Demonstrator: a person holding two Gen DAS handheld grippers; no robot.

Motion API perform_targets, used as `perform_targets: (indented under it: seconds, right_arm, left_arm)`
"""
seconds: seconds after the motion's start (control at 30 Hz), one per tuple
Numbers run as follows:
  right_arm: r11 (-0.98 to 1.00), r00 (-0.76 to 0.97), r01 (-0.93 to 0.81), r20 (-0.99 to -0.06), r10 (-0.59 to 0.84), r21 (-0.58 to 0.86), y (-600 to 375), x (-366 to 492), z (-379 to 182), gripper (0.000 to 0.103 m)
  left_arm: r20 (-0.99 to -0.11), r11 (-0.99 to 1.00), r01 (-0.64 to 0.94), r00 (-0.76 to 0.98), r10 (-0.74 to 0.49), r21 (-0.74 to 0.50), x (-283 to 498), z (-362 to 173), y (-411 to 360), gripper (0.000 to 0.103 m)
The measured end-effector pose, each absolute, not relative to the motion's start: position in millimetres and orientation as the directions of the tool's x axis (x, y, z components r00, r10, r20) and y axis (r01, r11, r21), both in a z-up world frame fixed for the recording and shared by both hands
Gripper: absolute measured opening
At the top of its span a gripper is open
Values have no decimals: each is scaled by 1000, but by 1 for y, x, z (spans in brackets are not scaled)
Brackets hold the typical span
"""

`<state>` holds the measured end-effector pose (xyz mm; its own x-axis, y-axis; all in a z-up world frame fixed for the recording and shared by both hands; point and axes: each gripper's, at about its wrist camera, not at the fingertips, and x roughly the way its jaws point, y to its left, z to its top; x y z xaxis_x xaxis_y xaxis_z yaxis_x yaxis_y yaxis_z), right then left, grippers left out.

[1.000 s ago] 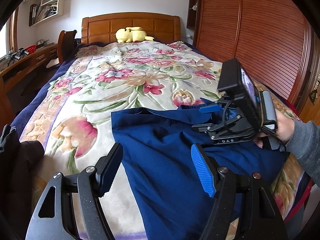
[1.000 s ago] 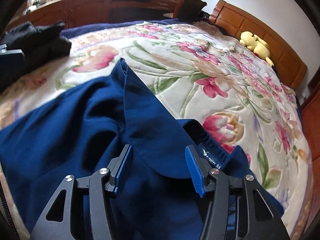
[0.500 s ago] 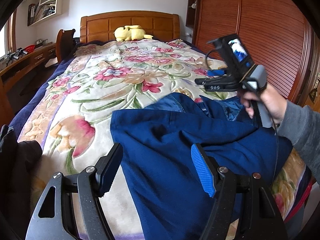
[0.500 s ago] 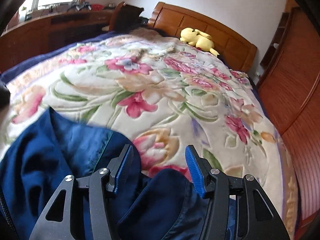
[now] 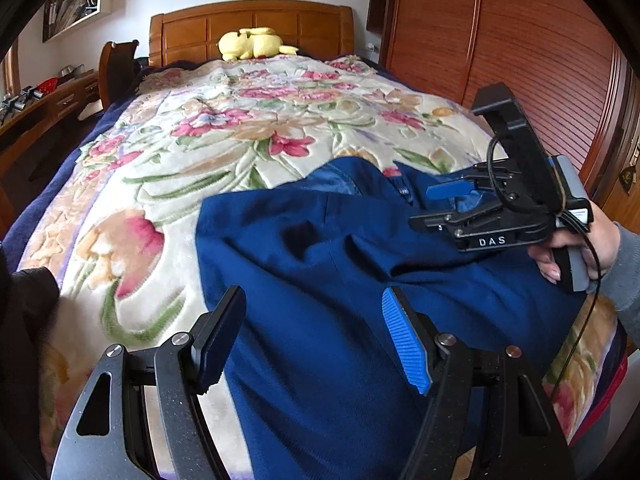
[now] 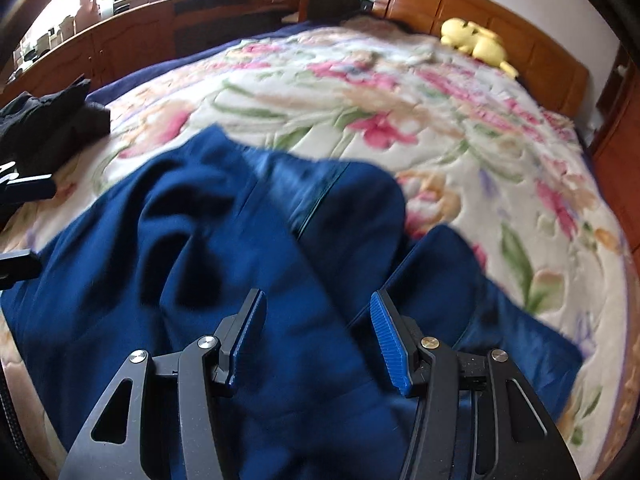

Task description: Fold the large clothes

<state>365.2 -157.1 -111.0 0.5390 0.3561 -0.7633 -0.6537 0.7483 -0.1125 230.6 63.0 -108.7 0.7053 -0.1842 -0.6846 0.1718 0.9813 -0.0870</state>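
The blue garment (image 5: 340, 280) is lying rumpled on the bed (image 5: 240, 128), well short of the headboard (image 5: 252, 28) — both the left gripper (image 5: 312, 340) and the right gripper (image 6: 318, 340) are hovering over it, fingers apart and gripping nothing, probably seeking an edge to fold.

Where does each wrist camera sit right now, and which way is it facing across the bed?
Left wrist: over the foot of the bed, facing the headboard; shows left gripper open above the blue garment, plus right gripper and right hand.
Right wrist: over the wardrobe-side edge, looking diagonally toward the window-side cabinets; shows right gripper open, and the left gripper's tips at frame left.
Shared: garment, floral blanket, yellow plush toy, black clothes.
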Motion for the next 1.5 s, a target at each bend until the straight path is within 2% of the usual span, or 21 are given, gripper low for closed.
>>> perform_targets:
  seconds: [0.2,0.47,0.5,0.57,0.6,0.63,0.7,0.83,1.0,1.17,1.23,1.27,1.33,1.4,1.5]
  right_arm:
    - [756,476,-653,-802,360,-49,-168,384,-120,56]
    - [758,432,-653,-821,372,0,-167,400,-121,56]
    - [756,430,-655,-822,373,0,-166,398,-122,50]
    - [742,419,-670,-824,381,2,-164,397,-124,32]
    - [732,416,-681,-823,386,-1,-163,397,-123,18]
    - [722,416,-691,-822,390,-7,-162,396,-122,11]
    - [721,435,-693,-812,389,-26,-160,395,-117,5]
    - [725,526,-678,-766,370,-116,-154,399,-99,3]
    - [728,642,-642,-687,340,-239,-135,417,-75,3]
    - [724,684,-613,-672,284,-317,-107,436,-87,3]
    - [750,683,-589,-681,264,-301,-105,443,-93,4]
    - [771,677,-574,-689,258,-275,-107,448,-95,7]
    - [810,699,-530,-670,249,-250,-114,452,-87,32]
    - [835,715,-511,-640,281,-203,-133,447,-74,42]
    - [865,760,-458,-595,262,-205,-171,440,-56,49]
  left_arm:
    - [-724,984,162,670,-168,-78,239,-125,61,71]
    - [-726,983,166,667,-168,-75,237,-125,60,71]
    - [-725,983,166,668,-169,-75,237,-124,60,71]
    - [-724,983,166,669,-167,-73,237,-124,61,71]
    - [-724,983,167,670,-167,-73,237,-124,61,71]
    - [-723,983,166,670,-168,-74,236,-123,61,71]
    - [-721,983,167,673,-168,-74,236,-122,61,71]
    - [-715,983,167,678,-173,-78,235,-119,63,71]
    - [-710,982,167,682,-176,-84,236,-117,64,71]
    - [-709,982,168,682,-178,-85,237,-117,63,71]
    - [-711,981,171,680,-181,-87,237,-118,63,71]
    - [-711,981,171,679,-183,-89,237,-118,62,71]
    - [-708,979,180,680,-192,-93,235,-117,59,71]
    - [-706,977,190,680,-199,-92,233,-116,56,71]
    - [-699,973,208,682,-215,-96,229,-113,50,71]
